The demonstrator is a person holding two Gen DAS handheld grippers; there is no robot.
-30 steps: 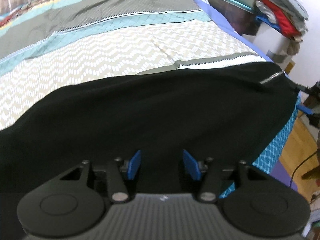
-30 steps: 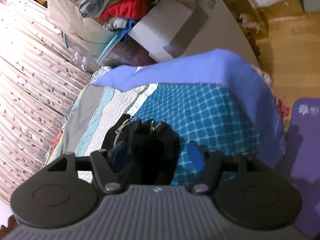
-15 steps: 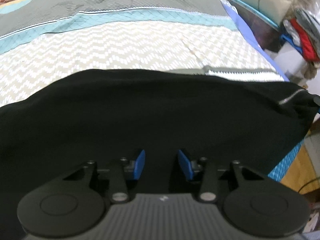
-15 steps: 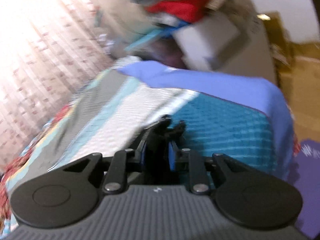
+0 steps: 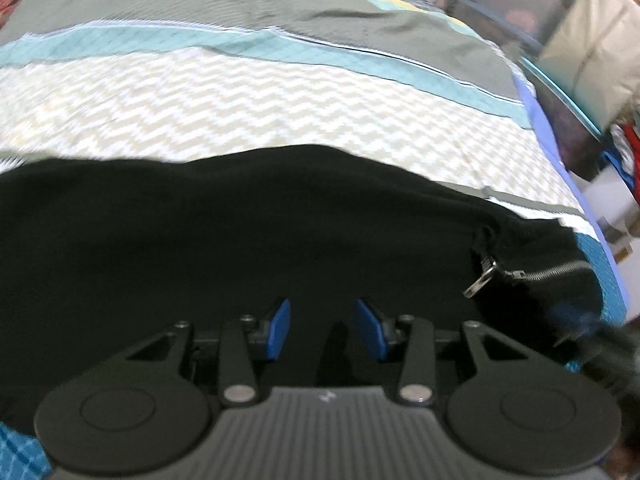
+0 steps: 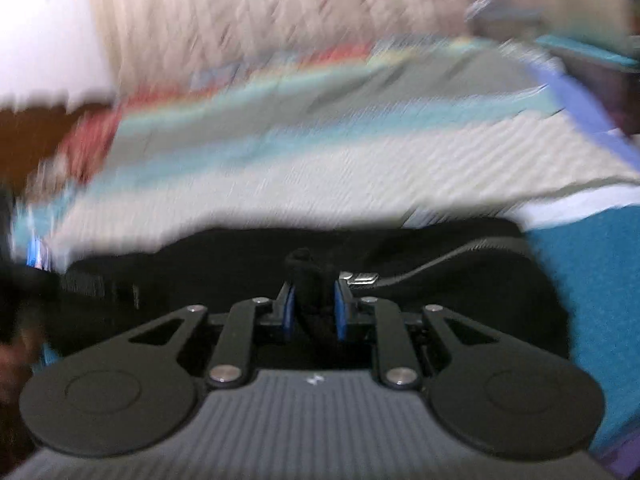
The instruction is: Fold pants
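Black pants (image 5: 280,232) lie spread across the near part of the patterned bedspread (image 5: 256,96), with a silver zipper (image 5: 520,272) at their right end. My left gripper (image 5: 324,328) is open just above the black cloth, its blue pads apart and nothing between them. My right gripper (image 6: 314,300) is shut on a bunched fold of the pants (image 6: 240,264) near the zipper (image 6: 362,279). The right wrist view is heavily motion-blurred.
The bed's right edge carries a blue sheet border (image 5: 548,136). Beyond it stand a beige cushion (image 5: 592,52) and a heap of clothes (image 5: 628,148). A curtain (image 6: 280,12) hangs behind the bed. Teal patterned cloth (image 6: 592,288) covers the bed's near right side.
My right gripper closed on the pants' zipper end and swung left with it, its view turning toward the bed. The zipper end now lies folded inward. My left gripper stayed open over the cloth.
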